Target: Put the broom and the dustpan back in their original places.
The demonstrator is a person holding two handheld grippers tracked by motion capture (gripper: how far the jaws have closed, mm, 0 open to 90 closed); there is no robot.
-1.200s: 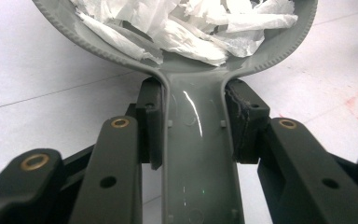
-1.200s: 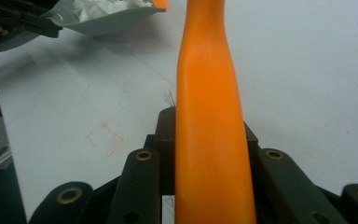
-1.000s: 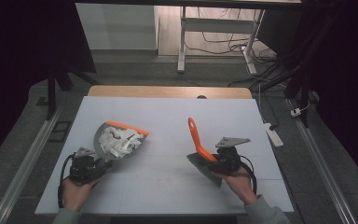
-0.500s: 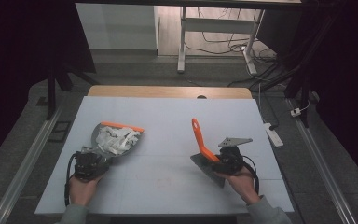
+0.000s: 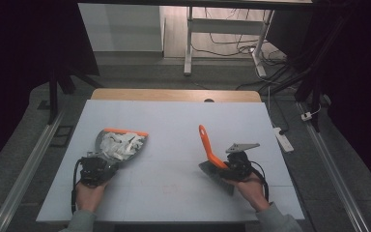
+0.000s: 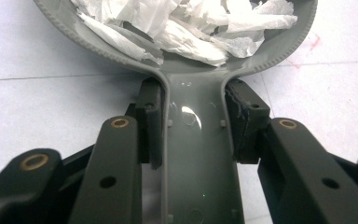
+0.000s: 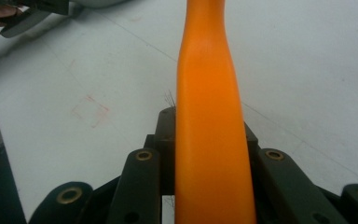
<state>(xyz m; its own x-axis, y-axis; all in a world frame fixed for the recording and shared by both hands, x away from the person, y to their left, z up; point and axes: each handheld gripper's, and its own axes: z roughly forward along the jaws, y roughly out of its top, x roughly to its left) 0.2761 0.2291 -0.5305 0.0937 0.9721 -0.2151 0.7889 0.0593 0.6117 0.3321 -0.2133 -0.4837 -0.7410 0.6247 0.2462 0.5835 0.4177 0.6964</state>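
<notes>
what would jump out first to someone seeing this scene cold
The orange brush handle sticks up at centre-right of the white table, clamped in the right tongs. At the left, a grey dustpan heaped with torn white paper lies on the table, its handle gripped by the left tongs.

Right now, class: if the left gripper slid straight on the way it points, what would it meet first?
The left gripper grips the dustpan handle; beyond the pan, bare table lies ahead, apparently free.
</notes>
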